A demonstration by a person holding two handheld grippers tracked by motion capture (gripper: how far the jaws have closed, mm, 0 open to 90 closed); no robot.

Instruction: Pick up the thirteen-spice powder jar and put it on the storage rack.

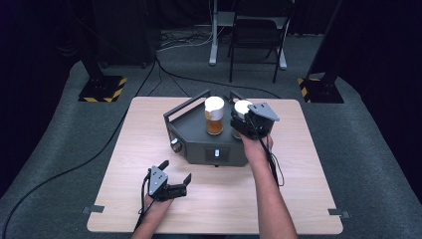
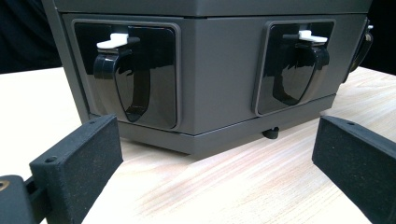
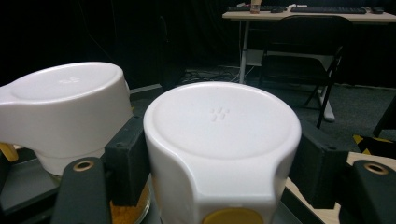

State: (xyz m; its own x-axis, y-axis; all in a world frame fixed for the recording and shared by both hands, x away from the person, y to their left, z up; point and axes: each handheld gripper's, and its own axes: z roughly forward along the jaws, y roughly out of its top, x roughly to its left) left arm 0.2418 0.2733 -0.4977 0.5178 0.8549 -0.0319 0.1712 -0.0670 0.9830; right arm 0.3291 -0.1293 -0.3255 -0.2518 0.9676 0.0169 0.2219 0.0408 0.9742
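Right jar (image 3: 222, 154): between my right gripper (image 3: 219, 158) pads, clamped, on the rack (image 1: 189, 142) at mid-table. Left gripper (image 1: 175, 182): jaws apart, nothing held, near the front edge.

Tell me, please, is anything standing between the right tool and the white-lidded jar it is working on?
Nothing visible does: the right tool already has its jaws closed on the white lid of that jar. The second white-lidded jar stands beside it, left in the right gripper view.
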